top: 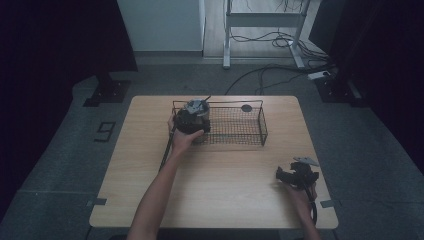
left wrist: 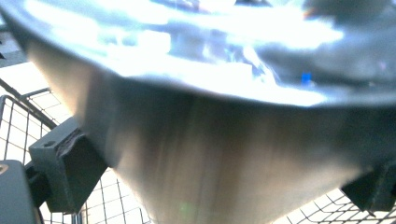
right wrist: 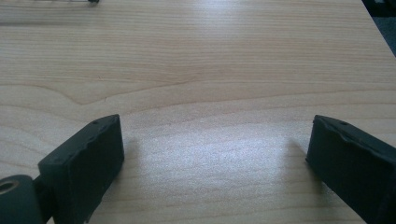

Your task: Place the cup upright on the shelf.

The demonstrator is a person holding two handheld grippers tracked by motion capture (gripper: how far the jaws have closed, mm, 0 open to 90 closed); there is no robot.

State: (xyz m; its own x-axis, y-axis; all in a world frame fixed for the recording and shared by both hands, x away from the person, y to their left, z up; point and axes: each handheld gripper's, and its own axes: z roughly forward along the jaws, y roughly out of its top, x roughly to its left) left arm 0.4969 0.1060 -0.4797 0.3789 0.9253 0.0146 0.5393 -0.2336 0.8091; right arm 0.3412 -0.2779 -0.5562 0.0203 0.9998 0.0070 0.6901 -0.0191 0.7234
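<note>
- In the high view, our left forearm runs from the bottom edge up toward the middle of the frame, the hand wrapped round the left claw (top: 192, 120) at the left end of the wire basket (top: 260, 122).
- The left gripper view shows a shiny metal cup (left wrist: 224, 140) wedged between the two jaws, their pads pressed to its sides, basket mesh beneath it.
- Our right hand rests at the lower right of the bench (top: 150, 175), holding the right claw (top: 287, 175) low and level.
- In the right gripper view its jaws stand wide apart over bare wood.
</note>
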